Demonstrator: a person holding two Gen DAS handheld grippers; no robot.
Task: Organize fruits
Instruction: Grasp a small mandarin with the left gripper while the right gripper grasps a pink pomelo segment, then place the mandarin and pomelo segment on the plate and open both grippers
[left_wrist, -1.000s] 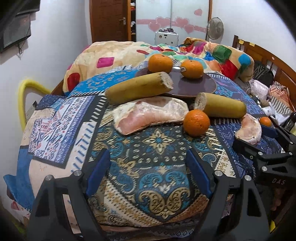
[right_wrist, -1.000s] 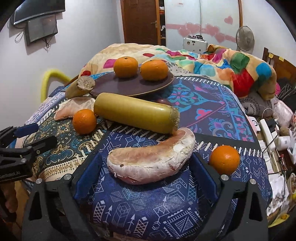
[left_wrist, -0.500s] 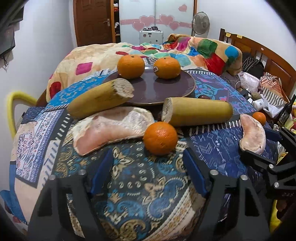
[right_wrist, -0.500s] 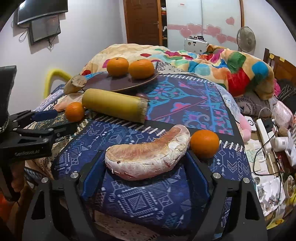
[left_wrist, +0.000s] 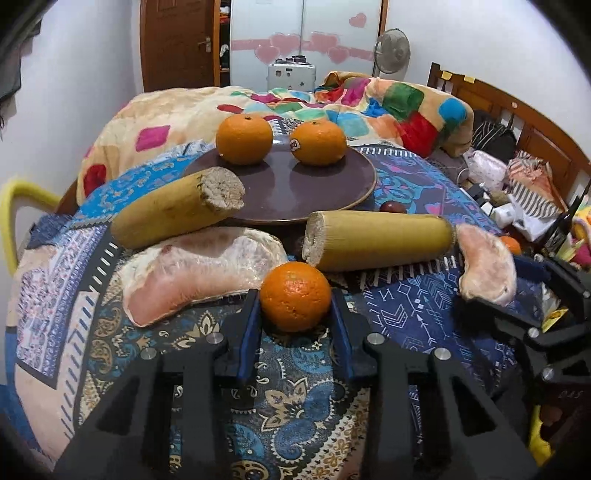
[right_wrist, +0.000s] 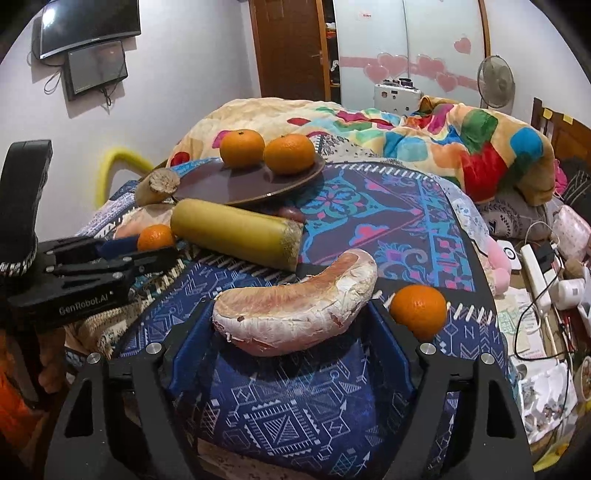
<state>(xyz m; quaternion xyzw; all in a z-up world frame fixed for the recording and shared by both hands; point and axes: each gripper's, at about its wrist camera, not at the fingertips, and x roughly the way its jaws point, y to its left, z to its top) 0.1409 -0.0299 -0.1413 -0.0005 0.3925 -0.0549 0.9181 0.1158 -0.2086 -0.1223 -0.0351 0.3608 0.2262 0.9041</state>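
My left gripper is shut on an orange resting on the patterned cloth; the right wrist view shows that same orange between the left fingers. A brown plate behind it holds two oranges. Two yellow cut pieces lie at the plate's front. A pink pomelo wedge lies left of the held orange. My right gripper is open around a second pomelo wedge, its pads apart from it. Another orange lies right of that wedge.
The patterned cloth covers a rounded table. A colourful blanket lies on the bed behind. A power strip and cables clutter the right side. A yellow chair back stands at the left.
My left gripper moved forward and closed on the front orange. My right gripper moved slightly closer to the pomelo wedge and stayed open.
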